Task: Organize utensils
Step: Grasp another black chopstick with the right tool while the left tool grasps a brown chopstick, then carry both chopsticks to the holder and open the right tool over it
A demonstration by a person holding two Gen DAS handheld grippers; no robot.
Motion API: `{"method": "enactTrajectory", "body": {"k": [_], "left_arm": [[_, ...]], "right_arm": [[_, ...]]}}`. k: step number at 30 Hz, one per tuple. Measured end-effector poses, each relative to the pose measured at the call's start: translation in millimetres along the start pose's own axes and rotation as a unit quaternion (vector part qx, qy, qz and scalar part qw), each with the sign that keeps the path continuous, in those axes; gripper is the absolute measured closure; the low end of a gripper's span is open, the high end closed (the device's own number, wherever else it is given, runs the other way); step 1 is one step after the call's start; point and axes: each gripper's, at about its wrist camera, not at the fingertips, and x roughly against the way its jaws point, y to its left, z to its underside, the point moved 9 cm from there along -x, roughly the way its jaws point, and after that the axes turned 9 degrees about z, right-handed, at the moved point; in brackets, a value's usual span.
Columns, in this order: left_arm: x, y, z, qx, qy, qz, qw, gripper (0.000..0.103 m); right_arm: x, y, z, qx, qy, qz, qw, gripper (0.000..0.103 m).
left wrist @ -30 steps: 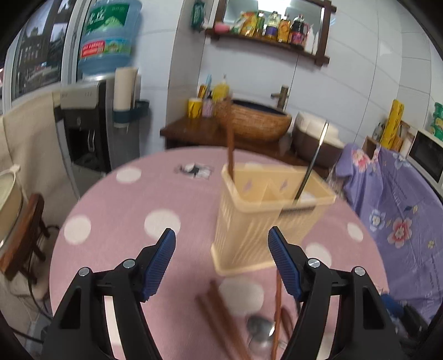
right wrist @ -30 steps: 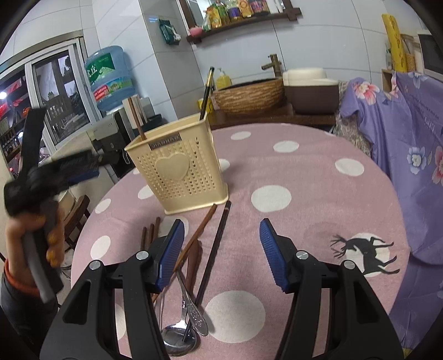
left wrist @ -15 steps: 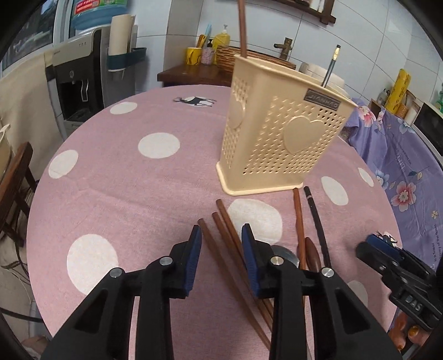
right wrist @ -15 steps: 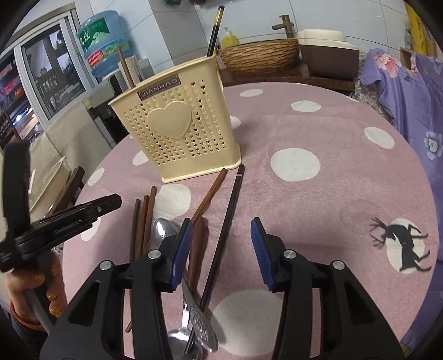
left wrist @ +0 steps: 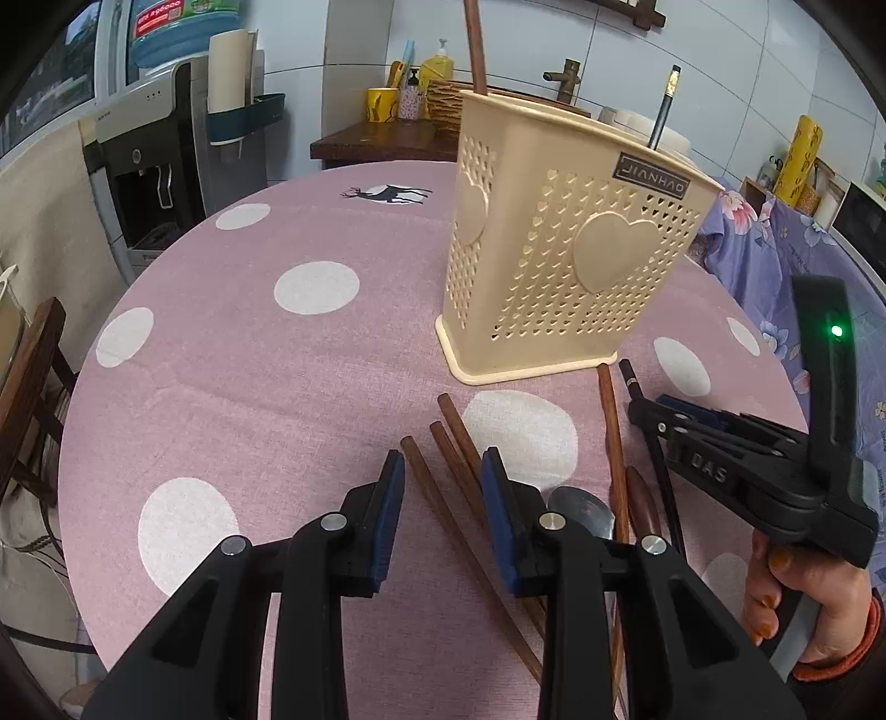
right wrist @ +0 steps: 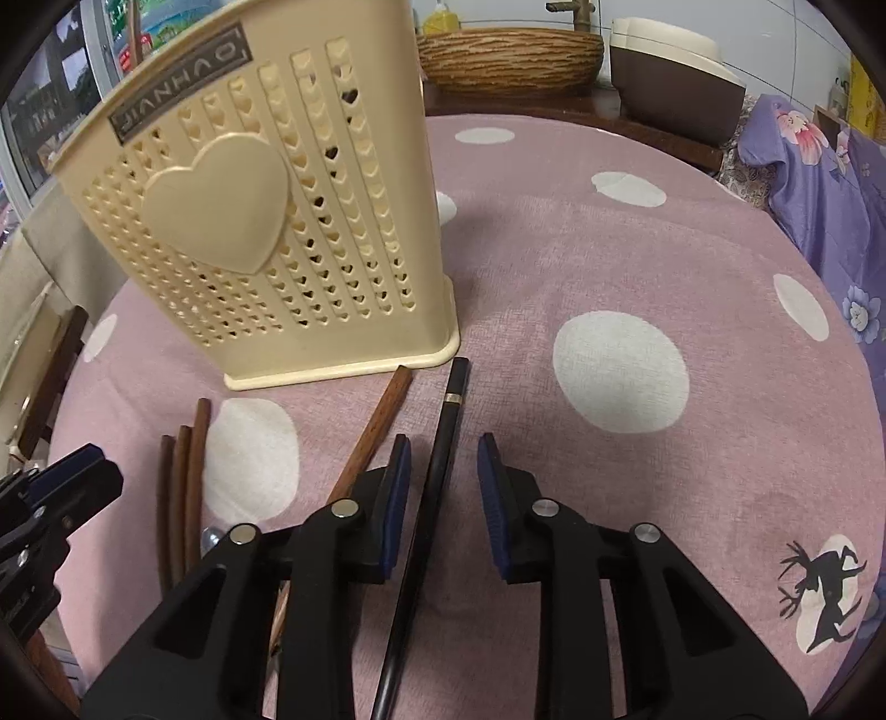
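A cream perforated utensil holder (left wrist: 570, 266) (right wrist: 249, 232) stands on the pink dotted tablecloth (left wrist: 249, 360), with a brown chopstick (left wrist: 476, 50) and a black one (left wrist: 664, 105) upright in it. In front of it lie three brown chopsticks (left wrist: 459, 443) (right wrist: 185, 471), a longer brown one (right wrist: 371, 437), a black chopstick (right wrist: 451, 410) and a metal spoon (left wrist: 581, 509). My left gripper (left wrist: 443, 498) is low over the three chopsticks, narrowly open, with a gap at its pads. My right gripper (right wrist: 443, 487) straddles the black chopstick; its jaws are closing, pads not touching it.
A person's hand (left wrist: 803, 598) holds the right gripper at the table's right side. Behind the table are a water dispenser (left wrist: 155, 166), a wooden stand with a woven basket (right wrist: 509, 55) and a purple floral cloth (right wrist: 819, 183). A wooden chair (left wrist: 33, 387) sits left.
Both grippers came down toward the table and narrowed their jaws. The left settled over the three brown chopsticks; the right moved forward until the black chopstick lay between its fingers.
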Motion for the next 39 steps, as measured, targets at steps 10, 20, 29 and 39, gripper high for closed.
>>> {"method": "enactTrajectory", "body": {"k": [10, 20, 29, 39], "left_arm": [[-22, -51, -1, -0.062, 0.040, 0.033, 0.9967, 0.073], [-75, -90, -9, -0.105, 0.093, 0.025, 0.9898, 0.074], [-105, -93, -17, -0.111, 0.105, -0.007, 0.9882, 0.082], [-109, -98, -21, -0.107, 0.097, -0.007, 0.9894, 0.095]], "right_arm": [[0, -30, -5, -0.051, 0.010, -0.044, 0.998, 0.093], [26, -64, -13, -0.101, -0.023, -0.055, 0.993, 0.095], [53, -75, -13, -0.110, -0.059, -0.053, 0.991, 0.095], [69, -81, -11, -0.115, -0.077, -0.062, 0.988, 0.095]]}}
